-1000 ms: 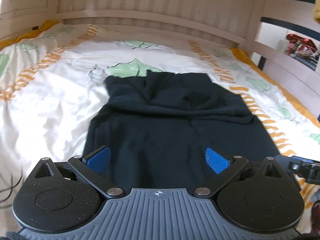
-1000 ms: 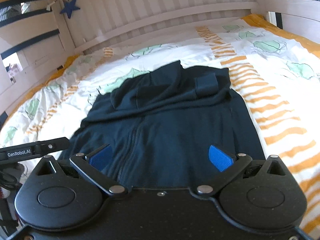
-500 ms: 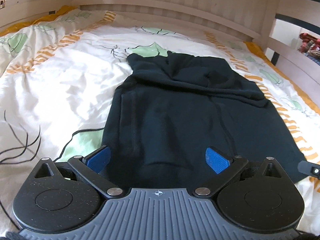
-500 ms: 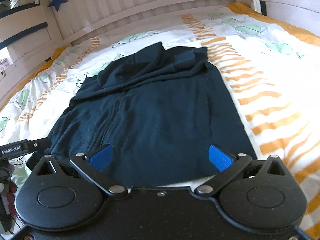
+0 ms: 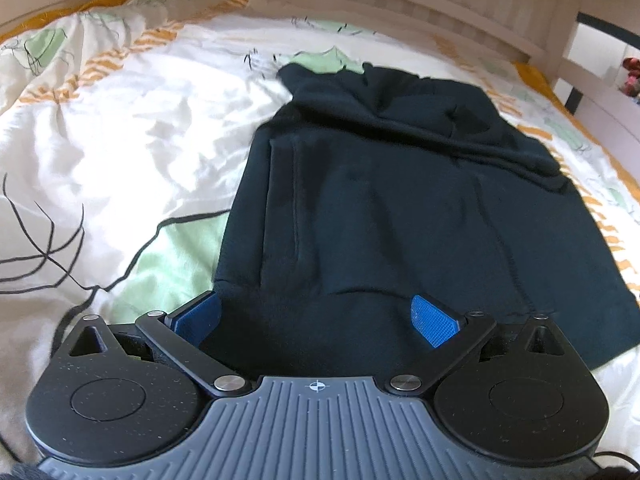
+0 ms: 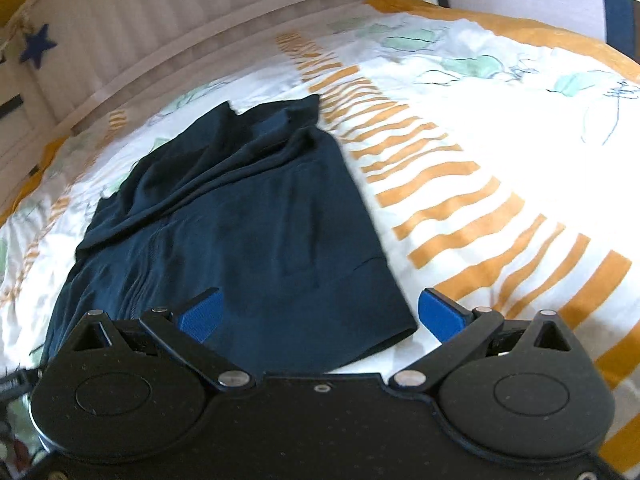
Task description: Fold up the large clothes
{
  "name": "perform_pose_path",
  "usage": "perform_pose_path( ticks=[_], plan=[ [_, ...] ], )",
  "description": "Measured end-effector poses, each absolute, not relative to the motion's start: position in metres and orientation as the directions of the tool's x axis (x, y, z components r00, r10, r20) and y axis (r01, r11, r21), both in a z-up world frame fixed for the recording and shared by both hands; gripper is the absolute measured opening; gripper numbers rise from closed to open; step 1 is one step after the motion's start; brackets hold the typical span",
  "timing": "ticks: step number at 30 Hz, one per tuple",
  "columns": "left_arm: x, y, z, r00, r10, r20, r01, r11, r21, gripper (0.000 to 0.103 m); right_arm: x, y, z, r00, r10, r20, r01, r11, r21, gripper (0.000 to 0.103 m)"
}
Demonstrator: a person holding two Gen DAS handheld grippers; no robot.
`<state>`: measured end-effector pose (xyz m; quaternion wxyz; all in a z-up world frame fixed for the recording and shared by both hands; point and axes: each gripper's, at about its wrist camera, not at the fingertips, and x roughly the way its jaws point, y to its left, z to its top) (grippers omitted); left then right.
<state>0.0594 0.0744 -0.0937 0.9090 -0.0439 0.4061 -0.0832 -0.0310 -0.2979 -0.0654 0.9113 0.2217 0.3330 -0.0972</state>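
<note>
A dark navy zip hoodie (image 5: 400, 208) lies flat on the bed, its hood and sleeves bunched at the far end. My left gripper (image 5: 316, 320) is open over the near left corner of the hem, its blue pads (image 5: 198, 318) set wide with fabric between them. In the right wrist view the same hoodie (image 6: 240, 224) fills the left half. There my right gripper (image 6: 320, 314) is open too, straddling the near right corner of the hem. Neither pair of pads presses the cloth.
The bed cover (image 5: 120, 152) is white with green shapes and orange stripes (image 6: 460, 216). A pale wooden slatted rail (image 6: 168, 28) runs behind the bed, with a blue star (image 6: 38, 46) hanging on it. Another rail (image 5: 600, 96) borders the right side.
Both grippers have drawn back toward the near hem and dropped lower. The left has shifted to the hoodie's left corner, the right to its right corner. Both stay open.
</note>
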Motion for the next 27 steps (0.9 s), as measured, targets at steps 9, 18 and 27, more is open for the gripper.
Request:
perform_pose_path(
  ticks=[9,18,27],
  plan=[
    [0.065,0.071,-0.099,0.633,-0.174,-0.754,0.114,0.985,-0.131,0.103,-0.014,-0.317,-0.092,0.695,0.041,-0.718,0.362,0.843,0.398,0.103],
    [0.065,0.071,-0.100,0.633,-0.174,-0.754,0.112,0.985,-0.133,0.103,-0.024,-0.321,-0.096,0.722,0.076,-0.688,0.330,0.836,0.439,0.103],
    [0.057,0.079,-0.088,0.673,-0.169,-0.720,0.064,0.983,-0.172,0.103,-0.025,-0.320,-0.096,0.734,0.099,-0.672,0.313,0.828,0.465,0.103]
  ],
)
